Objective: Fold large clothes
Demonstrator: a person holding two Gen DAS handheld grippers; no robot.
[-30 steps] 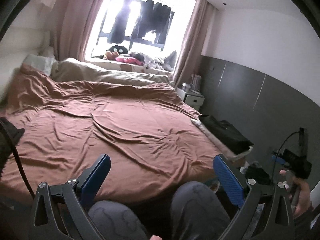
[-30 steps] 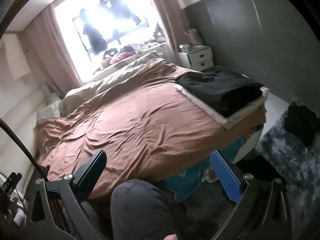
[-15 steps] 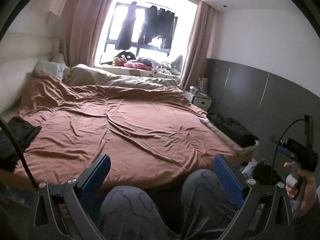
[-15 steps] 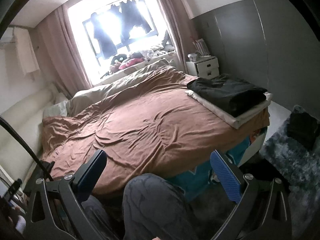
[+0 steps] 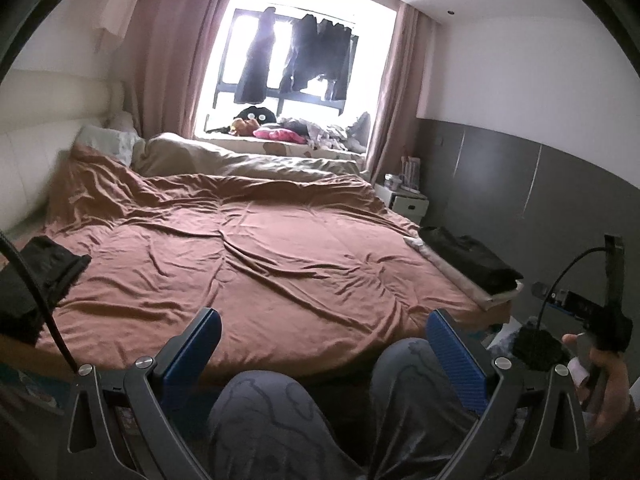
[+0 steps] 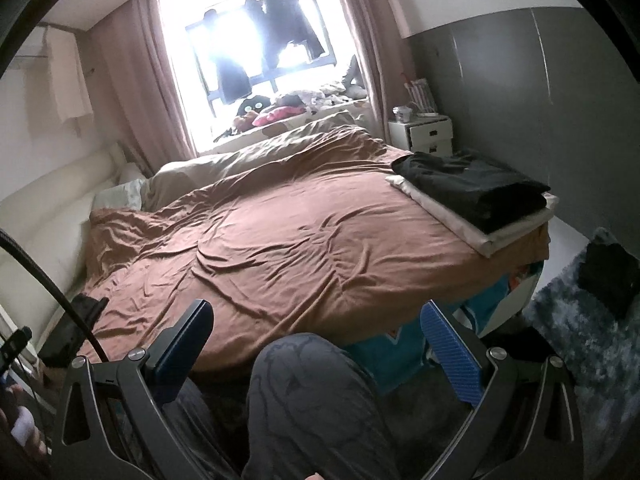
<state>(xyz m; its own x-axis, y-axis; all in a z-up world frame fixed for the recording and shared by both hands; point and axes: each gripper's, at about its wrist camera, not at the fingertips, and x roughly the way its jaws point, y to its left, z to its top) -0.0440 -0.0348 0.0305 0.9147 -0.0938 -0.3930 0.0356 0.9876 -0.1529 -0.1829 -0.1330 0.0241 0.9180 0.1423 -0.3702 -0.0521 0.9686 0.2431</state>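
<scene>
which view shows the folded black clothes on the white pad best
The right wrist view: the folded black clothes lie large and unobstructed on the white pad at the bed corner. In the left wrist view they appear smaller, off to the right edge.

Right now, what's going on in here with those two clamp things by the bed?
A person sits at the foot of the bed, holding a gripper in each hand. The left gripper and the right gripper are both open and empty, above the person's knees. A folded black garment lies on a white folded one at the bed's right corner; another dark garment waits at the left edge, untouched.
</scene>
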